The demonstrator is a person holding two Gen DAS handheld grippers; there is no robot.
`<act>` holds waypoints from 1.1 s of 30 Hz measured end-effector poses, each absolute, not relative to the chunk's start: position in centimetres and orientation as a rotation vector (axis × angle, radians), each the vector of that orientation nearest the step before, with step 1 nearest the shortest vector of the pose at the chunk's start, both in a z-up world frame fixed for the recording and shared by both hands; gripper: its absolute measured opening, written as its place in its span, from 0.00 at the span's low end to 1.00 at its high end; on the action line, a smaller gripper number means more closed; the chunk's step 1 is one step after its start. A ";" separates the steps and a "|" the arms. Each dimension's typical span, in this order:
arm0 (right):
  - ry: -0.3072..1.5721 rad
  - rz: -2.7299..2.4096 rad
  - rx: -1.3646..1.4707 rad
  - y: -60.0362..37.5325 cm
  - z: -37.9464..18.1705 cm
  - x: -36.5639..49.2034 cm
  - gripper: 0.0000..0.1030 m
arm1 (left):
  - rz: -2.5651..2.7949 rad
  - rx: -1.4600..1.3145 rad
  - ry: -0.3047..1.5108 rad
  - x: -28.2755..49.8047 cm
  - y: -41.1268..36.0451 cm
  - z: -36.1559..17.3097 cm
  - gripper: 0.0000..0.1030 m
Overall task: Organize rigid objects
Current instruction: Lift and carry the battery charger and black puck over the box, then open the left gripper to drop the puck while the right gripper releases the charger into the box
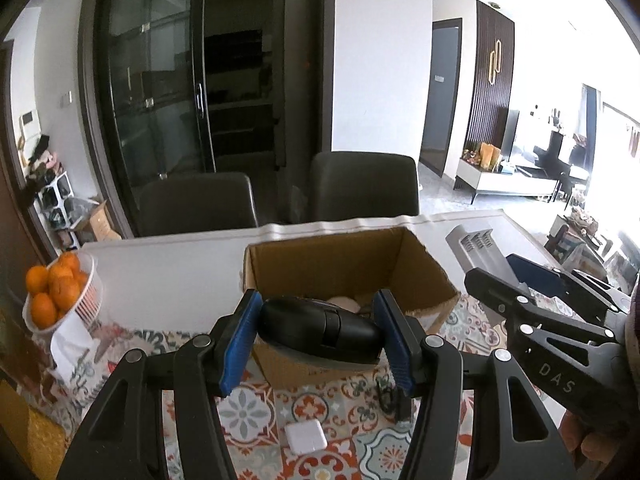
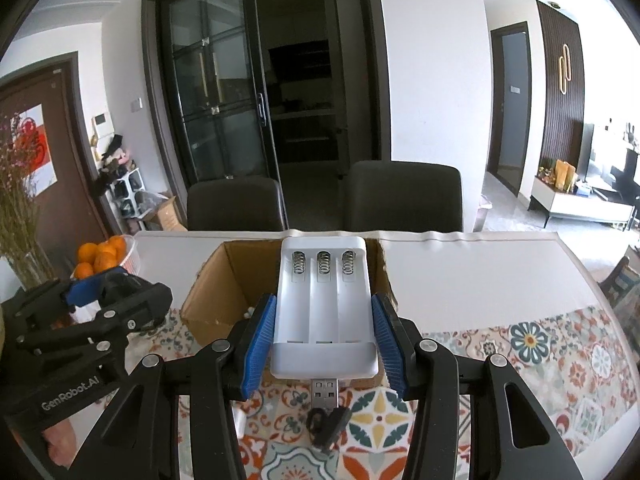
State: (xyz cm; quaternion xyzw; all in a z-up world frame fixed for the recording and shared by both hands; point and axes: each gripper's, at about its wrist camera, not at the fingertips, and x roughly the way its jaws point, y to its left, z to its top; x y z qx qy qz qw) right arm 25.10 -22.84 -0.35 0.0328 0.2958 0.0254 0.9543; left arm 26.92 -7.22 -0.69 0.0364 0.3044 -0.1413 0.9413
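My left gripper is shut on a black computer mouse and holds it above the near edge of an open cardboard box. My right gripper is shut on a white battery charger with three empty slots and a USB plug at its near end, held above the box. The right gripper also shows in the left wrist view, right of the box. Pale items lie inside the box, partly hidden.
A white basket of oranges stands at the table's left. A white square adapter and a small black cable piece lie on the patterned tablecloth near me. Two dark chairs stand behind the table.
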 end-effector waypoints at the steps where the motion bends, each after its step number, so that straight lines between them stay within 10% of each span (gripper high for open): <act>1: 0.603 0.054 0.069 -22.9 -0.2 25.5 0.47 | -0.290 0.079 0.617 27.2 -7.4 -0.5 0.55; 33: 0.873 0.113 0.045 -23.6 -4.1 37.8 0.47 | -0.267 0.106 0.855 38.2 -9.4 -3.3 0.56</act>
